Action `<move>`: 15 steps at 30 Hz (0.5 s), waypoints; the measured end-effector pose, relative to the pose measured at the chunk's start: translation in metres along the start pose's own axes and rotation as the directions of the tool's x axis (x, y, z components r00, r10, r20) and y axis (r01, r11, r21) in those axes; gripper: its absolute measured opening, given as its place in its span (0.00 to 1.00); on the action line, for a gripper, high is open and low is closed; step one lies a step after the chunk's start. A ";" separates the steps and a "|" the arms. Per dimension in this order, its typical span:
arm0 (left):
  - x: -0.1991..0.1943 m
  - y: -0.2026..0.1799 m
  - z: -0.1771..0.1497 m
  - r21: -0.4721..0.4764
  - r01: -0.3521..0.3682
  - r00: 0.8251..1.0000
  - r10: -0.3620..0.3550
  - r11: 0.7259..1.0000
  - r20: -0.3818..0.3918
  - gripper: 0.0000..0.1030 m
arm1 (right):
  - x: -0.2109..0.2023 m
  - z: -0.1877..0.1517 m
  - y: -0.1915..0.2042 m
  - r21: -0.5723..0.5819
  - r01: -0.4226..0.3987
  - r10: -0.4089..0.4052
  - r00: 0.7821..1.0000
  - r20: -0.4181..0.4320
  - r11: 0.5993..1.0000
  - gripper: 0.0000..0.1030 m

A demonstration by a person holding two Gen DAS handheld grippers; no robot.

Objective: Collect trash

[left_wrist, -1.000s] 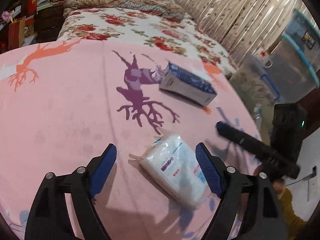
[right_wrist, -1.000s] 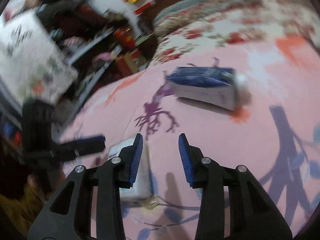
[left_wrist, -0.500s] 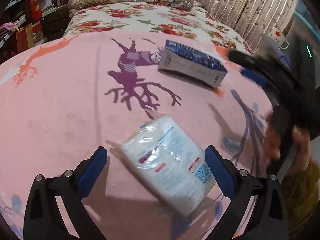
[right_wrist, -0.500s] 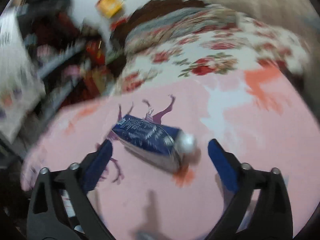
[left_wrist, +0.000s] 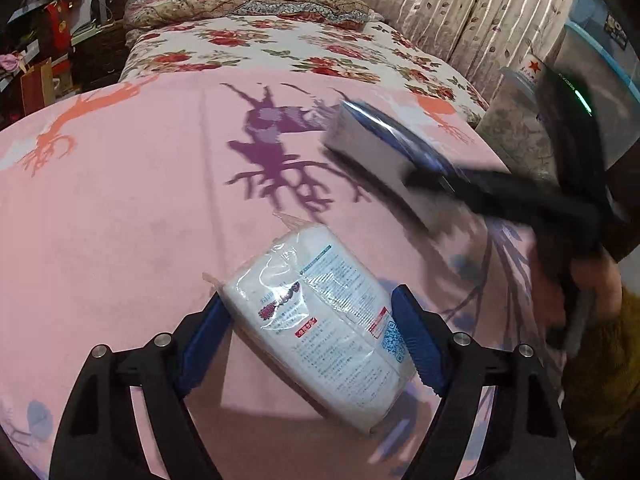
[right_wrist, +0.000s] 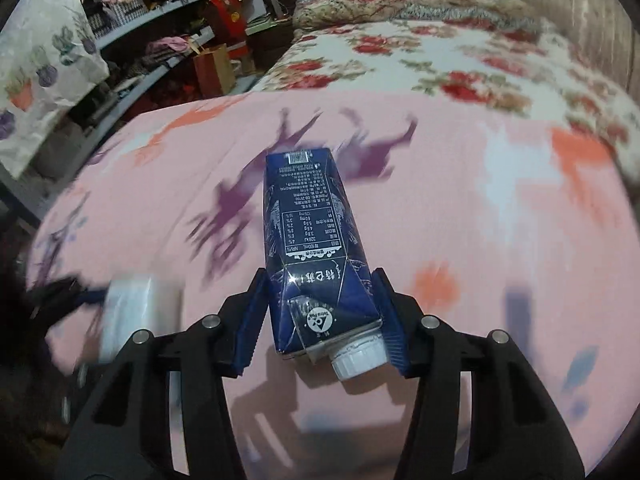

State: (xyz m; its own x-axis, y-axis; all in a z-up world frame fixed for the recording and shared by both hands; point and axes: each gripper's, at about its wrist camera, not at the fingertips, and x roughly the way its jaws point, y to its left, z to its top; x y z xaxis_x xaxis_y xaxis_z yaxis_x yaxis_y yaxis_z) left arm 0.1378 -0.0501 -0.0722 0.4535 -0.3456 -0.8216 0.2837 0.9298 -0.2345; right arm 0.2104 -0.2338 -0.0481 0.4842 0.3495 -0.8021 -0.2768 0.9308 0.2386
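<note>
**Soft plastic and slick carton: two grips closing, both at risk**

Crinkly clear plastic is what my left gripper (left_wrist: 316,332) is closing on: the white tissue pack (left_wrist: 320,324) lies slantwise between the blue pads (left_wrist: 416,336), nearest of all in the left wrist view, on the pink blanket (left_wrist: 120,220). Both pads look to be at its sides. I judge the pack will squash and its film slide, and since it lies askew, the jaws may catch corners only and let it swing out on the lift.

Item two, right wrist view: my right gripper (right_wrist: 320,320) is closing on the dark blue milk carton (right_wrist: 312,240), which lies lengthwise between the jaws, white cap (right_wrist: 358,356) toward me, far end pointing up the bed. The pads meet it at the folded cap end, and the right pad sits against the sloped gable. Risk: a grip there leaves the long body hanging forward, so it may droop or pivot free; a hard squeeze could dent it.

Farther off, the two grippers work close together; a careless lift could knock one against the other.

Beyond: the floral quilt (left_wrist: 304,48), no concern.
</note>
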 end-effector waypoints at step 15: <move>-0.053 0.086 -0.040 -0.120 0.032 0.995 -0.021 0.992 0.094 0.87 | -0.027 -0.098 0.078 0.144 0.018 -0.041 0.987 0.158 0.989 0.79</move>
State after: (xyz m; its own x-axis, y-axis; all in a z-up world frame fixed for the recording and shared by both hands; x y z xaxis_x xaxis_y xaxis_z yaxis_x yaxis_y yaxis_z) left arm 0.1049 0.0531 -0.0699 0.5248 -0.3752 -0.7641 0.1945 0.9267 -0.3215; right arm 0.0943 -0.1804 -0.0618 0.6200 0.3238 -0.7147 -0.1456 0.9425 0.3007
